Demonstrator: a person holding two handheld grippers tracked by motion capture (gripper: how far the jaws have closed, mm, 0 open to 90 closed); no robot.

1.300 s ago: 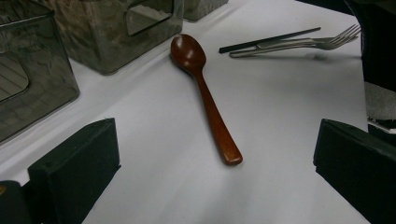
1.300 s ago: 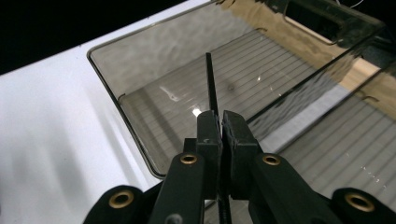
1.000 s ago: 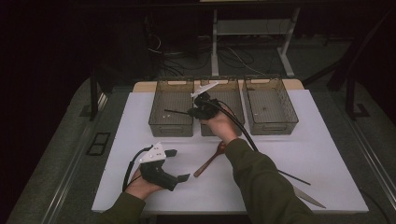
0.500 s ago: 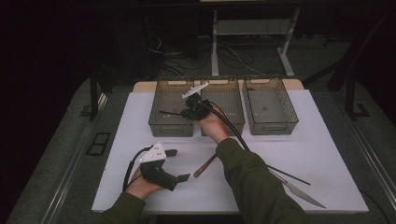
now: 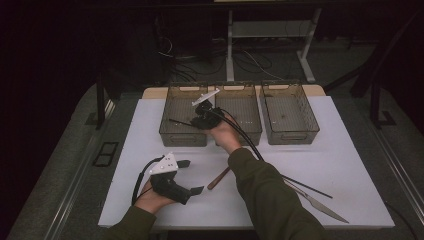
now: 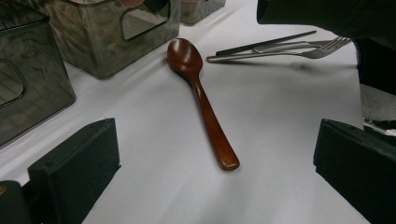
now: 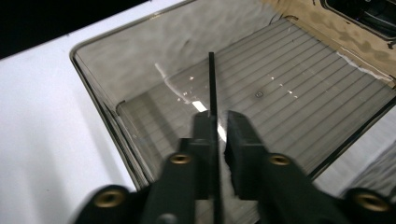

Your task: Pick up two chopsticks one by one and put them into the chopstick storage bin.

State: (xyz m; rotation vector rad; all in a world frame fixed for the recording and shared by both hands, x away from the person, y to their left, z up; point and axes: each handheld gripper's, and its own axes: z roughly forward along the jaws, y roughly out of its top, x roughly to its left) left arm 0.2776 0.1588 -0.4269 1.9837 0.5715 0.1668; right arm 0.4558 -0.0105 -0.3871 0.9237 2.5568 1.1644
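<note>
Three smoky translucent bins stood in a row at the far side of the white table; the right gripper hung over the left bin, a thin black chopstick lying between its jaws and pointing into the ribbed bottom. Those jaws had just been opening: a sliver of gap showed beside the stick on one side, so the hold looked spent or nearly so.

Risk as I judged it: the stick was long and light, the bin wall hard and glossy. Let go at a slant, it could bounce, ride up the wall, or lodge across the rim instead of lying flat.

Left gripper rested low on the table, jaws wide, nothing in them. Ahead of it lay a wooden spoon, reddish-brown, smooth, with an oval bowl. Beyond that lay a steel fork beside a second dark stick; a slim metal knife lay near the table's front right.
</note>
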